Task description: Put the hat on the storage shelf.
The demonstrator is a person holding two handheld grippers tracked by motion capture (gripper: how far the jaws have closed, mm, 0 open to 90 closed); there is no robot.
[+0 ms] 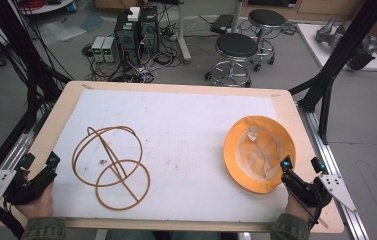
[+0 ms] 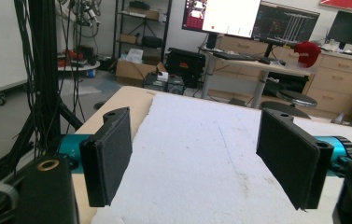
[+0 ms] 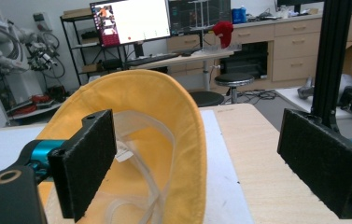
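The right tongs (image 3: 201, 172) are seen with the jaws spread wide and nothing pressed between them; the near rim of the yellow hat (image 3: 187, 140) stands in the gap without contact on either pad. In the high view the right tongs (image 1: 300, 167) are placed just beside the hat's near-right rim. The left tongs (image 2: 201, 163) are likewise held wide and empty, over bare white sheet (image 2: 197, 154) near the table's front-left corner.

The yellow hat (image 1: 236, 150) lies upside down, crown downward, near the right edge of the table (image 1: 176, 86), toward the front-right corner. Pale lining and straps are exposed inside it.

Handling is judged as follows. The hat appears to be soft fabric, light and non-fragile; collapse and sagging are to be expected when it is lifted from one point. The stitched brim looks like the firmest part and is the recommended place to be gripped: one pad inside, one outside, at the rim section nearest the right tongs. The inner straps are to be avoided, as only the lining would be pulled.

A wire frame (image 1: 111, 167) of brown hoops lies on the sheet toward the front-left, well apart from the hat. It is judged light, springy and liable to roll.
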